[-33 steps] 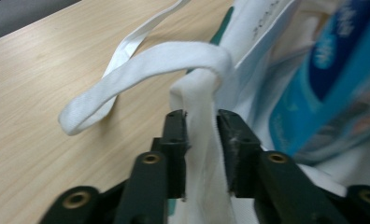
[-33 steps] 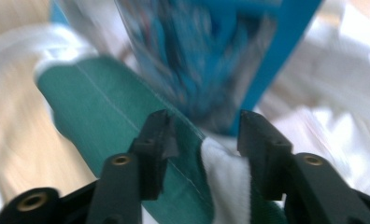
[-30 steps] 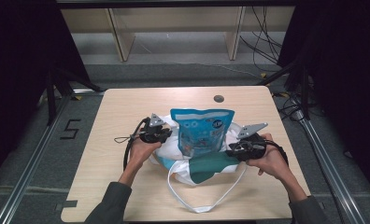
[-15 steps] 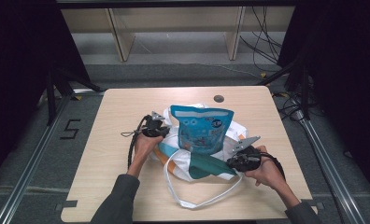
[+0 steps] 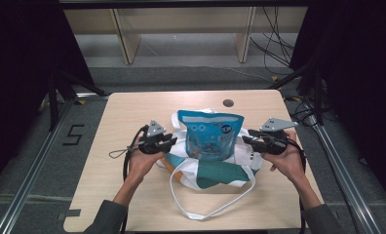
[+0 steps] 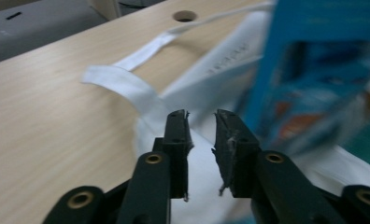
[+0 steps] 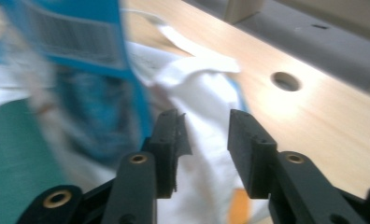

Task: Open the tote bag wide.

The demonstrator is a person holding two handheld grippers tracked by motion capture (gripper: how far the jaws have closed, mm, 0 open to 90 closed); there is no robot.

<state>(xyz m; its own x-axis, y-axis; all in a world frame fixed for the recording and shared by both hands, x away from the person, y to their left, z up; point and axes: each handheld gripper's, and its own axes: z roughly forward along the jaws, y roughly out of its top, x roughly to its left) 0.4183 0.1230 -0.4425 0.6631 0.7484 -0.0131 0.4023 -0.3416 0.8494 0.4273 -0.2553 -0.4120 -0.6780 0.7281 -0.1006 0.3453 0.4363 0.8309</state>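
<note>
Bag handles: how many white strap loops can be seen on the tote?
2. One handle loop lies on the table in front of the tote, toward the person; the other shows behind the blue pouch, partly hidden.

1. Left gripper [image 5: 167, 141]: black body, with a grey three-cornered plate on top.
2. A black cable loops out from its near side.
3. Right gripper [image 5: 249, 139]: black too, carrying a larger grey plate.
4. Up close, each gripper's jaws are matt black bars with brass-coloured rivets at the pivots.
5. The pads' edges look frayed.
6. Grey sleeves cover both forearms.
</note>
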